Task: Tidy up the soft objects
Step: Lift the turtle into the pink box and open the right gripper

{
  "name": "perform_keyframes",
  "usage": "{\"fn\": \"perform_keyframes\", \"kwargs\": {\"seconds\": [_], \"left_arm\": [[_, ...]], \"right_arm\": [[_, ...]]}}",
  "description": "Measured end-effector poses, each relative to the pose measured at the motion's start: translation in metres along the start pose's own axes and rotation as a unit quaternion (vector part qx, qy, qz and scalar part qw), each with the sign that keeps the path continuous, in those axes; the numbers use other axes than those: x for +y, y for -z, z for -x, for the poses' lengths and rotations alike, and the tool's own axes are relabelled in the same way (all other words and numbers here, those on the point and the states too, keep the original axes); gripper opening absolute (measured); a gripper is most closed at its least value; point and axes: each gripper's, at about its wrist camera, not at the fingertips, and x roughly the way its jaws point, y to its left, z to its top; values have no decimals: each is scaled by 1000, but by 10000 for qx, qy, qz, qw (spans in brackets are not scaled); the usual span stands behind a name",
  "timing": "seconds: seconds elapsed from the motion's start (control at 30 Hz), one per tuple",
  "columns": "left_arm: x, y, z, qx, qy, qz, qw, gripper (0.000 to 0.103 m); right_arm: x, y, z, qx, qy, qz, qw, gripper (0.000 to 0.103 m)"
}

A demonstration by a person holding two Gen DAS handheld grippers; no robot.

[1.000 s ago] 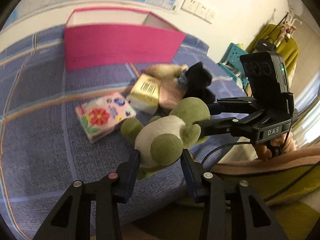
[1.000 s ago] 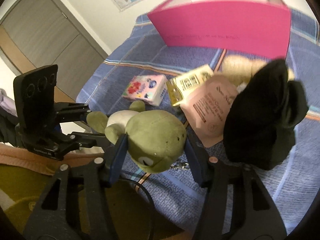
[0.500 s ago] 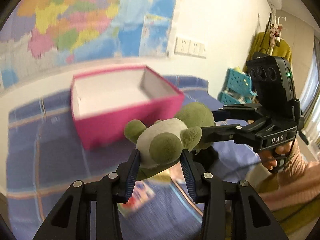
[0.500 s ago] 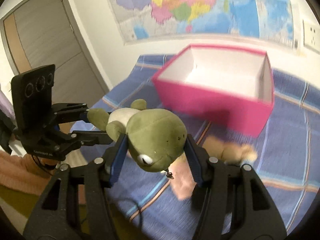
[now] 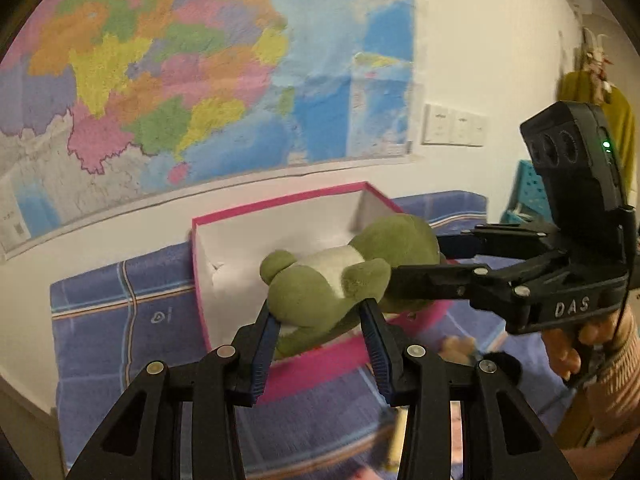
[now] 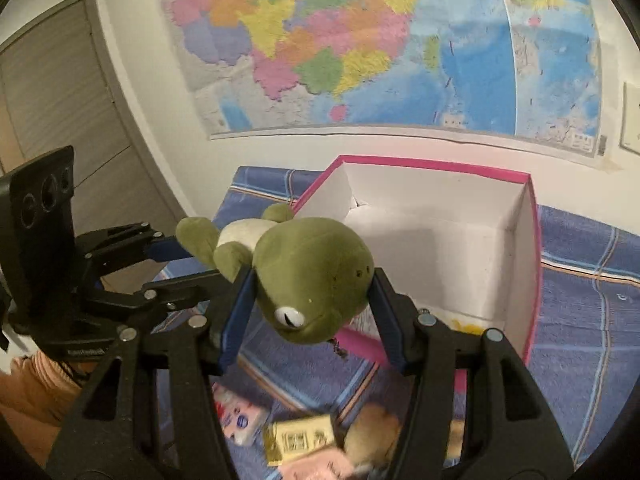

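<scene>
Green-and-cream plush frog (image 6: pixel 316 268), pink white-lined box (image 6: pixel 534 240), blue plaid cloth (image 6: pixel 580 320), multicoloured map (image 5: pixel 180 72)

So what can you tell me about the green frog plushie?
The soft green plush frog has a cream belly, stubby round limbs and a white eye with a black pupil. It hangs in the air, lying sideways, in front of the open pink cardboard box. The right gripper squeezes its head, and the left gripper squeezes its lower body.
</scene>
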Motion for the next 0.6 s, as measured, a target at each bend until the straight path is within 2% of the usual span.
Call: {"fn": "perform_keyframes", "kwargs": {"seconds": [0.27, 0.5, 0.6], "left_arm": [[30, -7, -59, 387, -192, 326, 9985, 42], [44, -9, -87, 614, -358, 411, 9966, 42], [50, -11, -97, 711, -483, 417, 9954, 38]], "right_arm": [[-30, -15, -55, 395, 144, -292, 9987, 59], [-52, -18, -95, 674, 223, -591, 9957, 59], [-54, -20, -109, 796, 277, -621, 9945, 60]]}}
